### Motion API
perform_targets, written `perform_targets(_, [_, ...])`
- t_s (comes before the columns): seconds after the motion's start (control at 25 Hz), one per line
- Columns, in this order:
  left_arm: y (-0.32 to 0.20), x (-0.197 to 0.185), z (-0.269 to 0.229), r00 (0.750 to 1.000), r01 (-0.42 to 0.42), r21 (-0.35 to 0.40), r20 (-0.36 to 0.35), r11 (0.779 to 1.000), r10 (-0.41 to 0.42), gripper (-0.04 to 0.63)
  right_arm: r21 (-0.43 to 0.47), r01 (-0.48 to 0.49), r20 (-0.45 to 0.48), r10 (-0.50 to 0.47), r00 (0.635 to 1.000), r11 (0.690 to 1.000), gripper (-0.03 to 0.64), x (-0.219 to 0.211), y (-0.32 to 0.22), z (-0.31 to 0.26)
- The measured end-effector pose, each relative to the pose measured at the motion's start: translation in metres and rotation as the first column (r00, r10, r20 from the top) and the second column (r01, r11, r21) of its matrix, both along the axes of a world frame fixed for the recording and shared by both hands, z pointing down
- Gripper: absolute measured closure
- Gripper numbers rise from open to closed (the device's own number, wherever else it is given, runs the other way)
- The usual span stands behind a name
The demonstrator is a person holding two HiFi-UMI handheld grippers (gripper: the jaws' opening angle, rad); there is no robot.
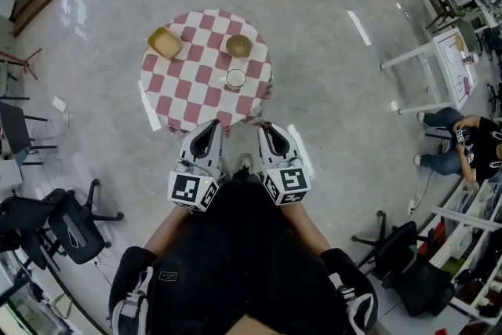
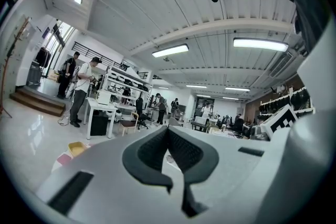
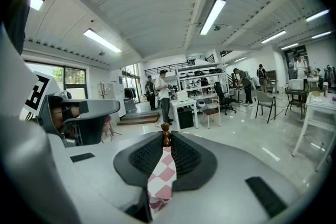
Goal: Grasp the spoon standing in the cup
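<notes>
A cup [image 1: 236, 79] with a pale inside stands near the front right of a round table [image 1: 184, 94] covered in a red and white checked cloth. I cannot make out the spoon in it from the head view. Both grippers hang in front of the person's body, short of the table's near edge. The left gripper [image 1: 205, 139] has its tips together and holds nothing. On the right gripper [image 1: 271, 136] the jaws stand a narrow slit apart, and the checked cloth [image 3: 160, 178] shows through it. A small dark brown shape [image 3: 166, 136] rises just past its tips.
A yellow bowl [image 1: 165, 42] and a brown bowl [image 1: 239, 45] sit at the table's far side; the yellow bowl [image 2: 76, 148] also shows in the left gripper view. Black office chairs [image 1: 67, 227] stand at left, white tables [image 1: 439, 67] and a seated person [image 1: 471, 141] at right.
</notes>
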State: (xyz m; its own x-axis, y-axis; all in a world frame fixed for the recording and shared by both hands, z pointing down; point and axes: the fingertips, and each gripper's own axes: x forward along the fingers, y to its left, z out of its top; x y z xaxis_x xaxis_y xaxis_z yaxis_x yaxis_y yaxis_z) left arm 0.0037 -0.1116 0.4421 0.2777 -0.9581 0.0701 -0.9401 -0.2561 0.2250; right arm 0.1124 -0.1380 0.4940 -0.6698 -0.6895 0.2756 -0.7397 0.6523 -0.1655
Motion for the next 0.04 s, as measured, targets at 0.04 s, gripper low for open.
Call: perform_targets(0.04, [0.0,-0.0003,-0.0002,1.0,-0.001,0.0,-0.001,1.0,0.001,0.587,-0.002,0.0,0.0,0.0,1.0,1.0,0.554,-0.0005,0.0001,0.0003])
